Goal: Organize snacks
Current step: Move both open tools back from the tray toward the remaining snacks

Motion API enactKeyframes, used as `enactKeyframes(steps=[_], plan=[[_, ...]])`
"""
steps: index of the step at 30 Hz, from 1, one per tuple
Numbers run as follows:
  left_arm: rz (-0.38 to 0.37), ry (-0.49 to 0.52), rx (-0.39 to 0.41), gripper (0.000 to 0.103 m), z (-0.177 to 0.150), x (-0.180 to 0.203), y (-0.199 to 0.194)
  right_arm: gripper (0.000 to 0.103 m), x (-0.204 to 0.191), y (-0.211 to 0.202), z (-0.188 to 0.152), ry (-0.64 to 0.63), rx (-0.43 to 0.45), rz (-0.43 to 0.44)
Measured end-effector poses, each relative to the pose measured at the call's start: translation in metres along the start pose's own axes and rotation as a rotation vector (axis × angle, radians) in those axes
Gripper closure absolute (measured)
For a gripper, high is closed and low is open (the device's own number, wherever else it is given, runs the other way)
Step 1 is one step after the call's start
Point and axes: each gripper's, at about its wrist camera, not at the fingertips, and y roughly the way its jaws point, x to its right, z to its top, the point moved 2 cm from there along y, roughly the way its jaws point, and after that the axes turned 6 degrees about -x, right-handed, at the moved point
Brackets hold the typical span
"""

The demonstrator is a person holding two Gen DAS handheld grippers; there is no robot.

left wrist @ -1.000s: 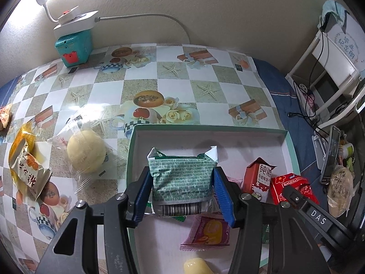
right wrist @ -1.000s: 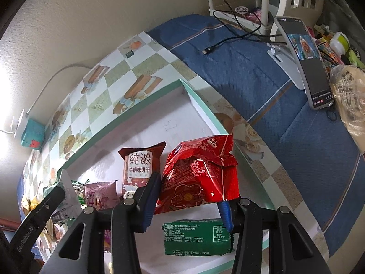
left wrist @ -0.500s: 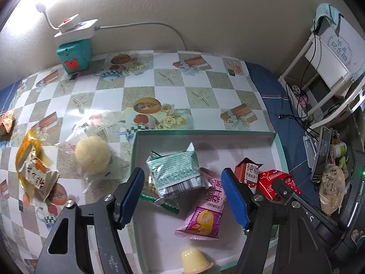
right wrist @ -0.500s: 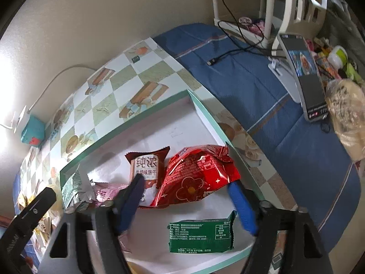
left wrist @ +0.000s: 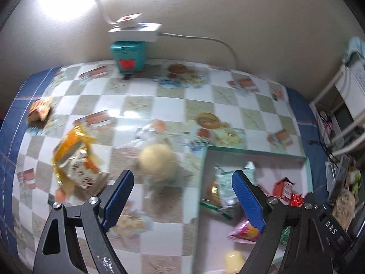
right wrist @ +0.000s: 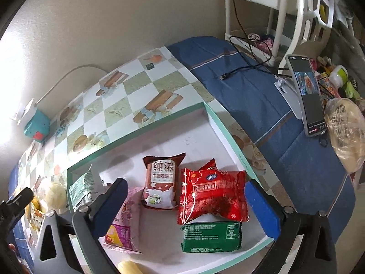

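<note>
My left gripper (left wrist: 182,191) hangs over the checked tablecloth with its jaws opening and nothing pressed between them; a bun in a clear wrapper (left wrist: 158,162) lies just beyond. The green-and-white packet (left wrist: 228,182) rests inside the white box with the green rim (left wrist: 251,151). My right gripper (right wrist: 187,205) is above the box (right wrist: 136,134), jaws opening wide either side of the red packet (right wrist: 212,196) without touching it. Beside it lie a brown biscuit packet (right wrist: 162,182), a green packet (right wrist: 211,235) and a pink packet (right wrist: 125,219).
An orange snack bag (left wrist: 75,159) and a small orange packet (left wrist: 38,111) lie on the table's left. A teal box (left wrist: 127,54) carrying a power strip stands by the wall. A phone on a stand (right wrist: 308,96), a cable and a bagged flatbread (right wrist: 344,127) occupy the blue cloth.
The left gripper let go of the green-and-white packet in the box and swung left over the table. The right gripper released the red packet, which now lies flat, and lifted a little.
</note>
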Motion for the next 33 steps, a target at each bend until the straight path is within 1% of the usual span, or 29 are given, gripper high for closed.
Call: enactKeyframes(steps=[7, 14, 20, 26, 30, 33], plan=[[0.011, -0.108, 0.024, 0.015, 0.003, -0.047, -0.016, 0.0, -0.022, -0.01, -0.005, -0.054, 0.026, 0.002], [0.023, -0.174, 0.057, 0.015, 0.007, -0.084, -0.035, 0.0, -0.046, -0.022, -0.012, -0.113, 0.056, -0.003], [0.07, -0.242, 0.073, 0.015, 0.005, -0.125, -0.044, 0.0, -0.061, -0.033, -0.016, -0.151, 0.079, -0.006], [0.113, -0.323, 0.088, 0.015, -0.001, -0.182, -0.06, 0.0, -0.078, -0.039, -0.022, -0.202, 0.083, -0.002], [0.142, -0.409, 0.105, 0.014, -0.009, -0.23, -0.071, 0.0, -0.09, -0.04, -0.028, -0.234, 0.081, 0.002], [0.158, -0.496, 0.099, 0.014, -0.02, -0.263, -0.074, 0.0, -0.1, -0.041, -0.032, -0.256, 0.088, 0.006]])
